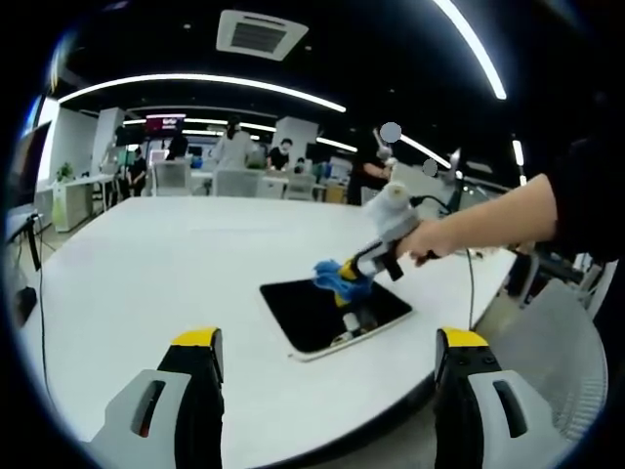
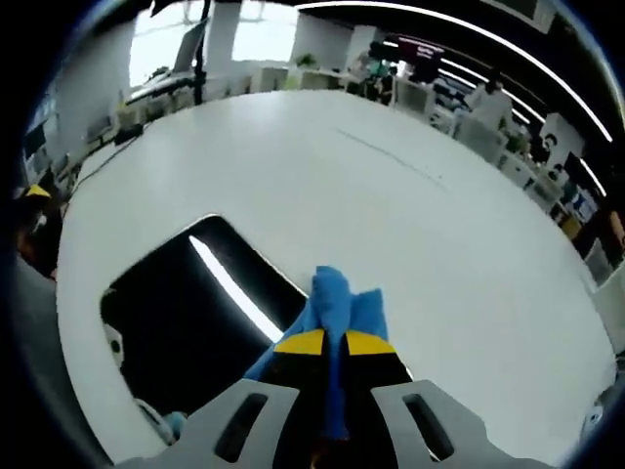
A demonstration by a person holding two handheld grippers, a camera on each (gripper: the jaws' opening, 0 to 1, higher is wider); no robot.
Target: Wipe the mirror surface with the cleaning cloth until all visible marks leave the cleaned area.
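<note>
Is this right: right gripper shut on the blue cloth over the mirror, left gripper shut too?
Not quite. The left gripper is open and empty, its jaws wide apart in the left gripper view. The rest holds: the right gripper is shut on the blue cloth over the mirror.

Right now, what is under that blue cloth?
The blue cloth, pinched in the right tool, sits over the dark mirror lying flat on the white table. Whether marks remain on the glass directly beneath the cloth cannot be seen, because it is covered.
</note>
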